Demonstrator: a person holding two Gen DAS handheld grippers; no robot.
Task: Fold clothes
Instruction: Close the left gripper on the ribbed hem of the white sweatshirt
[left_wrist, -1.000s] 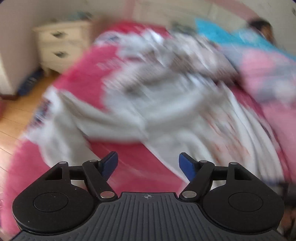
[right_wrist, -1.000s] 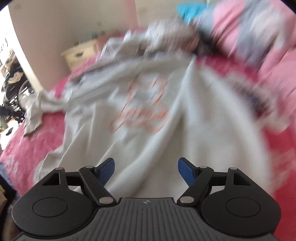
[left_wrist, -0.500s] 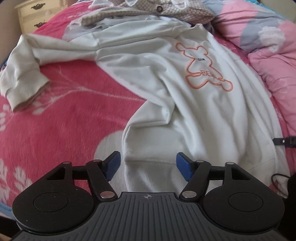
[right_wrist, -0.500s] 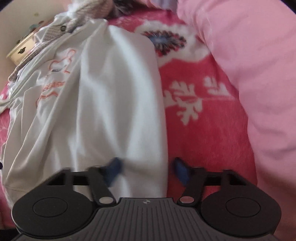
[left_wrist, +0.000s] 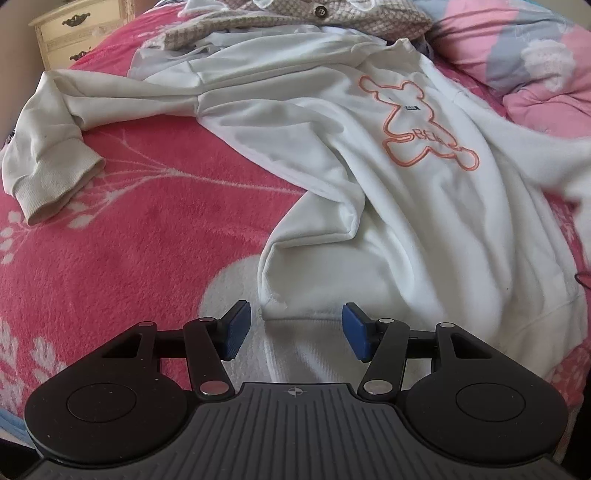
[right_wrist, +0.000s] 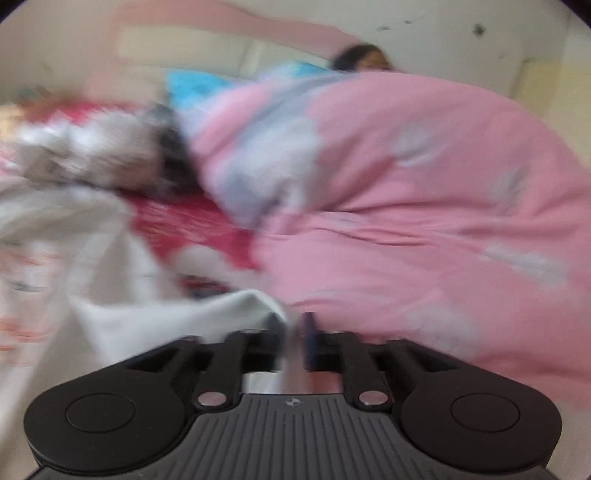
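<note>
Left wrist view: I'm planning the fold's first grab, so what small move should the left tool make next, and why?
Probably close the left tool on the hem of the white sweatshirt. The ribbed edge already lies between its blue pads, which are closing but not yet pressing the cloth. The right tool looks nearly shut on white fabric, though that view is blurred.

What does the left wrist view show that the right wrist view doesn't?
Left wrist only: the orange bear print, a spread sleeve's cuff, a dresser, and the left gripper closing over the hem, pads apart. Right wrist only, blurred: the right gripper, opening, white cloth against one pad, and a person's head behind the quilt. Both: the white sweatshirt, red blanket, pink quilt.
</note>
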